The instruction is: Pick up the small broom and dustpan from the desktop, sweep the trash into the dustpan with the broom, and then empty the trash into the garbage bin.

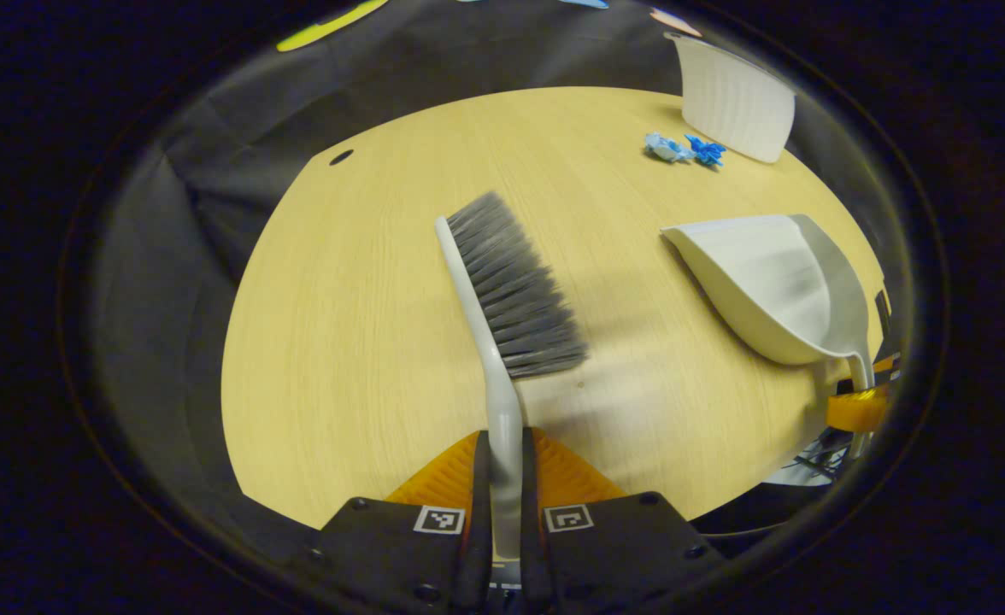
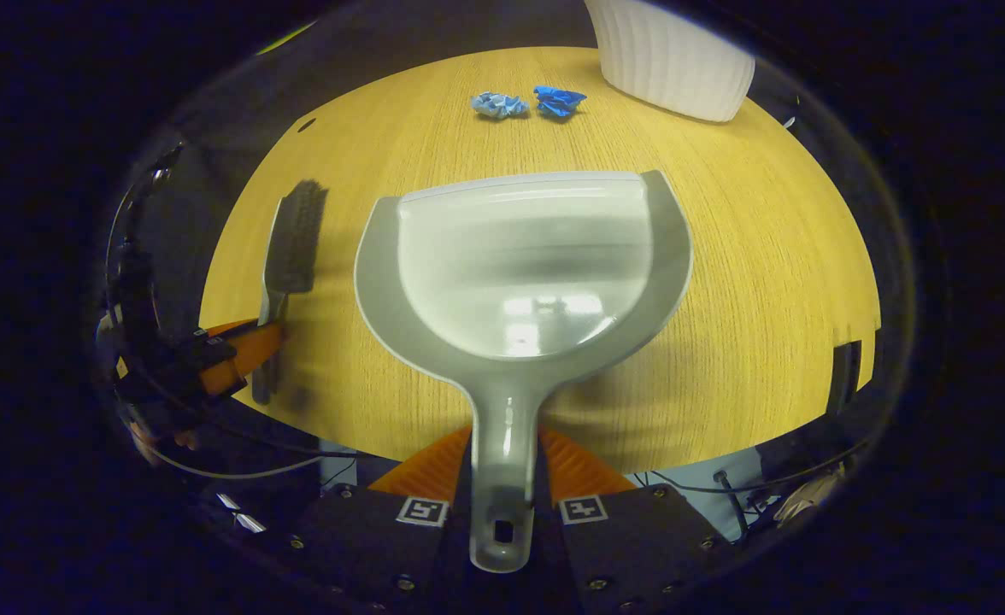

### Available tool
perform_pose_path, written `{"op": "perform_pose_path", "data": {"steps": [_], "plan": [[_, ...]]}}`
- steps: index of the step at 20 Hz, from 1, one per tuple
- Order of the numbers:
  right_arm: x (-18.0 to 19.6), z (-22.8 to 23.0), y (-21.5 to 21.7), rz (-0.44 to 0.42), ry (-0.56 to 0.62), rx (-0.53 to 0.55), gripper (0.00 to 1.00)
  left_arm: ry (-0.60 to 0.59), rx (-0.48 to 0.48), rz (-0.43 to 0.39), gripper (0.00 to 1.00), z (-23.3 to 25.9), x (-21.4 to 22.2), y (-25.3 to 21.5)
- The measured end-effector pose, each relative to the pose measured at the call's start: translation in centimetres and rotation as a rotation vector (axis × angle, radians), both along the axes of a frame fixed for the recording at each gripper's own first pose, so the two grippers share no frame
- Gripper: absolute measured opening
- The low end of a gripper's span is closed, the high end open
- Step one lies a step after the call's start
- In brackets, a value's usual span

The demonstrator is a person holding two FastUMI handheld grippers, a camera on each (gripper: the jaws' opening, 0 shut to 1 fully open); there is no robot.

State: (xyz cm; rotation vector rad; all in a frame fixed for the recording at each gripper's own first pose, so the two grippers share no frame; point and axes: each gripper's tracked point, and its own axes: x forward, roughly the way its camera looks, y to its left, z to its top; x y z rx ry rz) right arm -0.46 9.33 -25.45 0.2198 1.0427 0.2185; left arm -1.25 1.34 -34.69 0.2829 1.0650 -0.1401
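Your left gripper has its fingers clamped on the broom handle at frame centre; your right gripper grips the dustpan handle. Blue trash lies upper centre on the worktop, beside the white bin.

One broom, one dustpan, two crumpled blue scraps and one white bin on one table

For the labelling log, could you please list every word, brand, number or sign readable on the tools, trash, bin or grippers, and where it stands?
No readable words, brands or numbers.
Square black-and-white marker tags on the left gripper: patterns, not text.
Same tags on the right gripper.
Grey-bristled white broom, pale grey plastic dustpan, crumpled blue trash, ribbed white bin: unmarked.
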Motion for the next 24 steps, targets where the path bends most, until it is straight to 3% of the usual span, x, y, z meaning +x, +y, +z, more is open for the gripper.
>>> {"op": "perform_pose_path", "data": {"steps": [2,6,16,19,20,24], "plan": [[-0.2,0.0,0.1,-0.006,0.003,0.005,0.27,-0.016,0.002,-0.005,0.20,0.1,0.0,0.0],[0.0,0.0,0.1,-0.006,-0.026,0.007,0.26,-0.025,-0.033,0.010,0.16,0.1,0.2,-0.1],[1.6,1.3,-0.7,-0.015,-0.096,-0.011,0.27,-0.088,0.093,-0.109,0.15,1.5,2.3,0.7],[2.9,2.0,-1.1,-0.020,-0.118,-0.012,0.27,-0.104,0.100,-0.146,0.17,2.2,4.4,-0.2],[3.0,1.8,-1.1,-0.012,-0.106,-0.007,0.20,-0.108,0.099,-0.157,0.17,2.5,5.1,-0.6],[3.4,2.4,-1.6,0.012,-0.119,-0.019,0.19,-0.118,0.090,-0.191,0.15,3.6,6.9,-1.7]]}}
